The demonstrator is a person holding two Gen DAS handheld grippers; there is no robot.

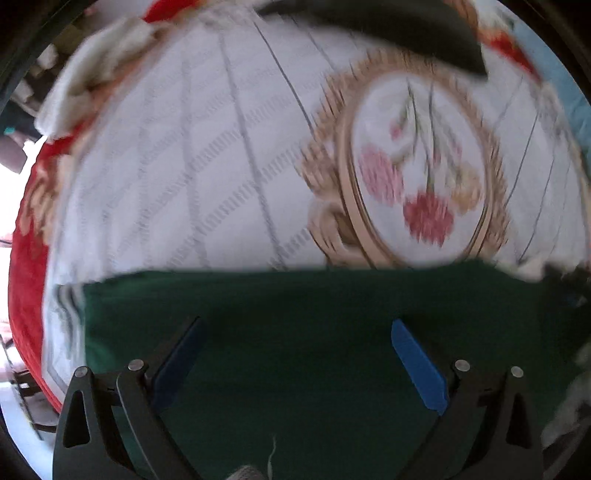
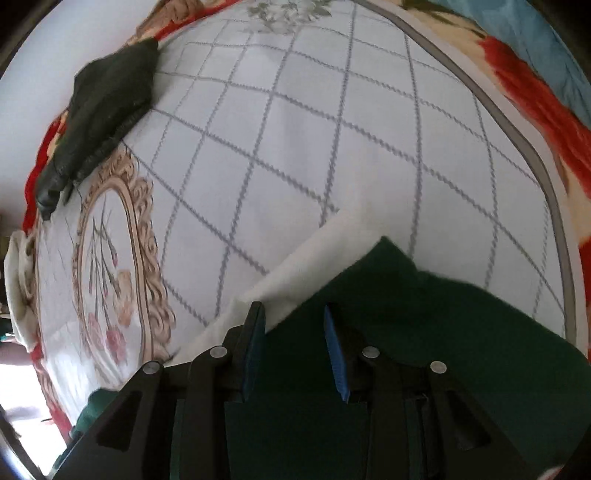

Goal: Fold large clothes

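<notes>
A dark green garment (image 1: 295, 314) lies flat on a white quilted bedspread (image 1: 184, 166), its straight far edge across the left wrist view. My left gripper (image 1: 295, 325) hovers over it with blue-padded fingers wide open and empty. In the right wrist view the green garment (image 2: 424, 332) fills the lower right, with a white cloth (image 2: 295, 284) beside its left edge. My right gripper (image 2: 293, 314) is open, narrower than the left, above the green fabric's edge, holding nothing.
A darker green folded garment (image 2: 99, 110) lies at the far left of the bed (image 1: 406, 29). The bedspread has a gold-framed flower medallion (image 1: 417, 177) and a red floral border (image 2: 535, 103). A cream cloth (image 1: 92, 74) sits at the bed's edge.
</notes>
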